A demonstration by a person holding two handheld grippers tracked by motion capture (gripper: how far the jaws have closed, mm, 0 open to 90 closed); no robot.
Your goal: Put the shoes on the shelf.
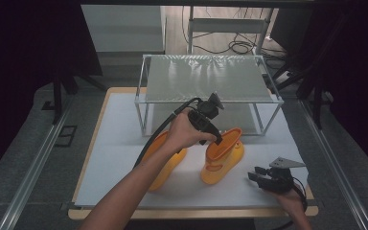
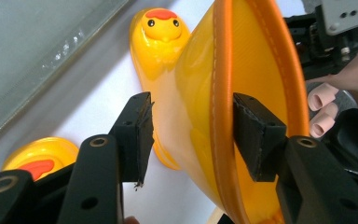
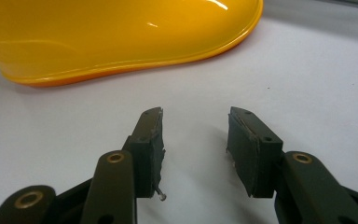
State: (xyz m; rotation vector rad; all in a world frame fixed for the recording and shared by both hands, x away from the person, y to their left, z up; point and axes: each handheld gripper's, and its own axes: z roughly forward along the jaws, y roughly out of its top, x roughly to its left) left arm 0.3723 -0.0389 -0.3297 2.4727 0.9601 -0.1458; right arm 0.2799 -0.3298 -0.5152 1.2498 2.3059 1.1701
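Between the left gripper's jaws: the orange-trimmed shaft rim of the upright yellow duck boot point(image 2: 223, 93).
Left gripper point(image 2: 191, 135): jaws wide, astride that rim; right pad touches it, left stands clear.
Right gripper point(image 3: 195, 140): jaws wide, nothing between, just beside that boot's sole.
Second duck boot point(image 1: 165, 160): lying under the left hand point(image 1: 188, 132).

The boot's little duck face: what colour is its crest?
Red-orange crest, clearest in the left gripper view.

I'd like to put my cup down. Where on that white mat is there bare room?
Bare mat lies left of the wire shelf and along the near edge left of the arm. The middle is crowded by two yellow boots and the grippers.
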